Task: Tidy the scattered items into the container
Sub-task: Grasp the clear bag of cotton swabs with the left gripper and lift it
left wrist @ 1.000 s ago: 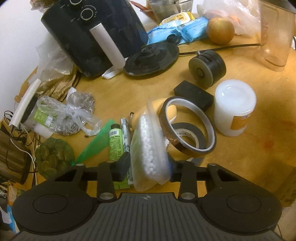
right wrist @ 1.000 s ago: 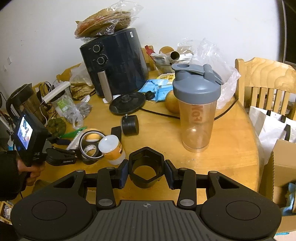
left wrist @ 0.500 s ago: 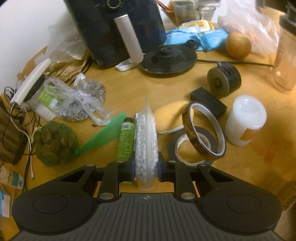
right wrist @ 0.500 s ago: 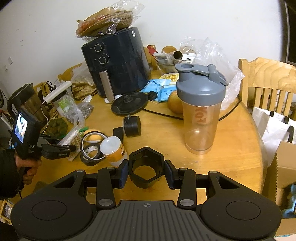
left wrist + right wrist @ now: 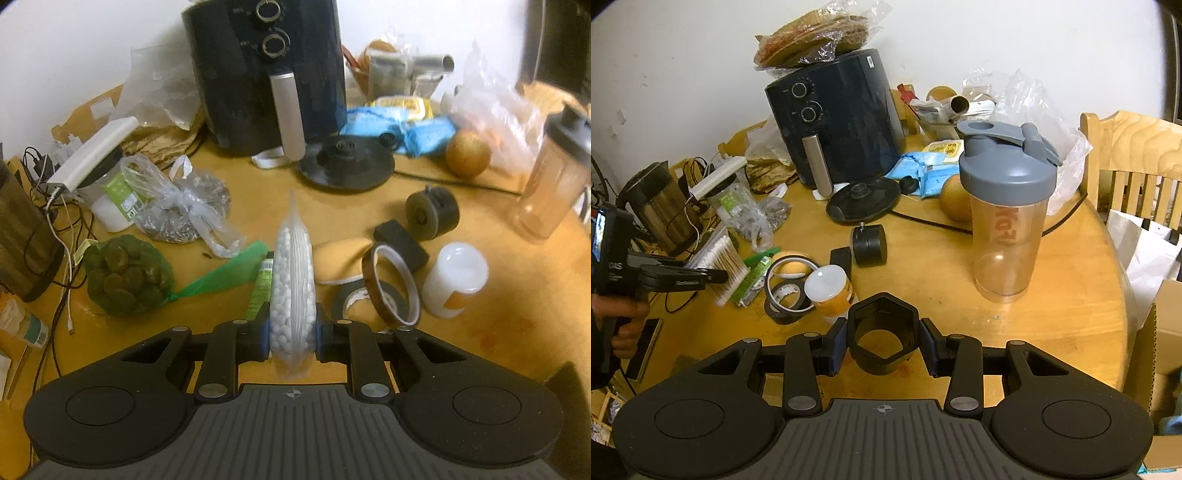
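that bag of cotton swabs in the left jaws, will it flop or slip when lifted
The bag of cotton swabs probably stays fairly stiff: in the left wrist view it stands edge-up, packed tight. It likely feels light, being only swabs. The clear film looks smooth, so it may slide a little, though the left gripper pinches it near its lower end.

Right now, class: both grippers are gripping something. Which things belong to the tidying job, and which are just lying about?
In the job:
- bag of cotton swabs, in left gripper
- hexagonal black container, in right gripper

Lying about:
- air fryer
- shaker bottle
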Available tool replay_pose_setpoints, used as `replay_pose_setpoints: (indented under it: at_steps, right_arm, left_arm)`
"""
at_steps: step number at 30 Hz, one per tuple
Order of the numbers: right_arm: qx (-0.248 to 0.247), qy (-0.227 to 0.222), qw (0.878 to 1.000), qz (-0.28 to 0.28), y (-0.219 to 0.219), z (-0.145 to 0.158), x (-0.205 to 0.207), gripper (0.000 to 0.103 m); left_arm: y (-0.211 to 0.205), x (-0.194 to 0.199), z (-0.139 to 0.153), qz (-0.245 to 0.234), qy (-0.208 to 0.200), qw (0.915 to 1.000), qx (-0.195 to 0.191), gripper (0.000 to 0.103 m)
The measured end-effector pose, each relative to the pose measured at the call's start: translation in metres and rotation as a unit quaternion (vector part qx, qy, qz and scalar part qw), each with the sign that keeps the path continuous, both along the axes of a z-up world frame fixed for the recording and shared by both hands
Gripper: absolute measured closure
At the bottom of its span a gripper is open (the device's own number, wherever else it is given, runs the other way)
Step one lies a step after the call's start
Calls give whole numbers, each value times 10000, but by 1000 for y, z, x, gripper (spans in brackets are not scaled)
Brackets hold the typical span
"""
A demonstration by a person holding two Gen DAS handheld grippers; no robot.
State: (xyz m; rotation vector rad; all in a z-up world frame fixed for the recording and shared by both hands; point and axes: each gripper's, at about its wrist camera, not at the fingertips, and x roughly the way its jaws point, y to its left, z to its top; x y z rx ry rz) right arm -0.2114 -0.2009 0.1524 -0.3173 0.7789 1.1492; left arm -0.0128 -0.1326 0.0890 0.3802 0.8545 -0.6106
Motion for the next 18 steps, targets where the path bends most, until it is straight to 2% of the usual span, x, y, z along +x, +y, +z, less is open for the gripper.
replay_pose_setpoints:
  at_steps: [18]
  right_arm:
    - [214,21,9993,301,-9,11,-17,59]
  left_arm:
    - [37,-36,47,183,260,9963,-799,82]
